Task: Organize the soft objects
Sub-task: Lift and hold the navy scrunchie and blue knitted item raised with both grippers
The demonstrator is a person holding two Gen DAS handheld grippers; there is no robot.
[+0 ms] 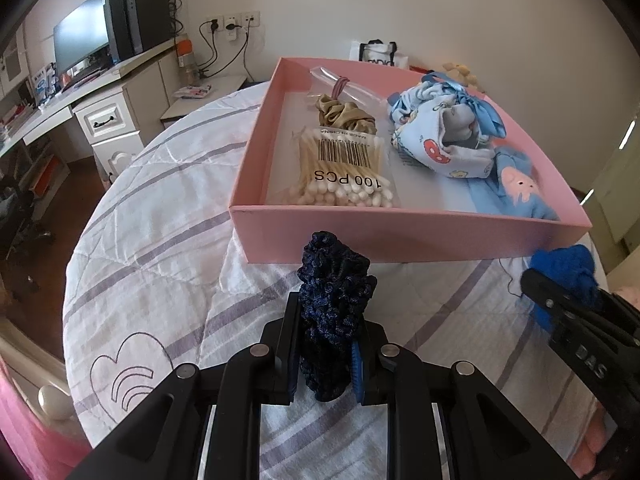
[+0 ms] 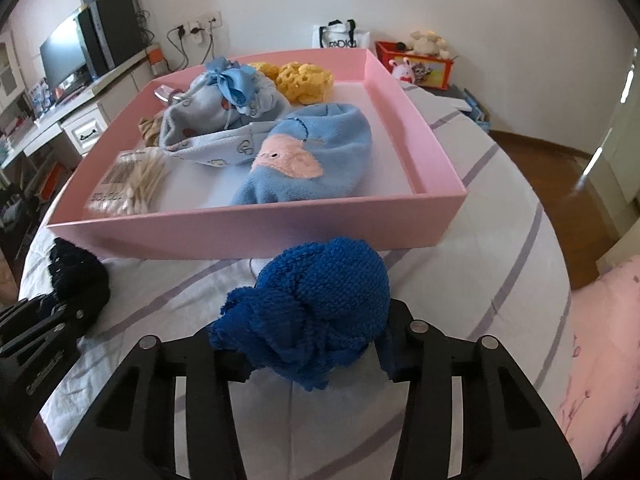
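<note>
Clamping a dark navy crinkled fabric scrunchie [image 1: 334,312], left gripper [image 1: 326,354] nearly closed, black fingers [image 1: 289,344] pressing the soft band from both sides. Scrunchie squeezed into a tall narrow shape, long axis running away from the camera toward the near wall of the shallow pink cardboard box [image 1: 400,236], far end just short of that wall. Held above a white quilted bedspread with lilac stripes [image 1: 160,240], heart outline stitched at lower left.

Gripping a bright blue knitted woollen bundle [image 2: 316,312], right gripper [image 2: 316,360] partly closed around the bulky wad, which spills over and hides the fingertips. Bundle rounded, no clear long axis, loose frayed end hanging toward the left; sitting in front of the box's near wall [image 2: 260,232], close to it but apart.

Lying inside the box: a clear packet of wooden cotton swabs [image 1: 344,172] printed "100 PCS" beneath a barcode, with smaller print reading "MADE IN CHINA", lettering upside down to the left camera; a beige satin scrunchie [image 1: 340,114] just beyond the packet; a pale blue printed cloth pouch tied with a blue satin ribbon [image 2: 228,100]; a light blue fleece hat with a pink animal patch [image 2: 308,156], crown pointing toward the far right corner; yellow honeycomb sponges [image 2: 304,80] against the far wall.

Standing beyond the box, a white tote bag with black handles [image 2: 340,38], its lettering only partly legible. Showing "DAS" in raised letters, body of the right gripper as seen from the left camera.
</note>
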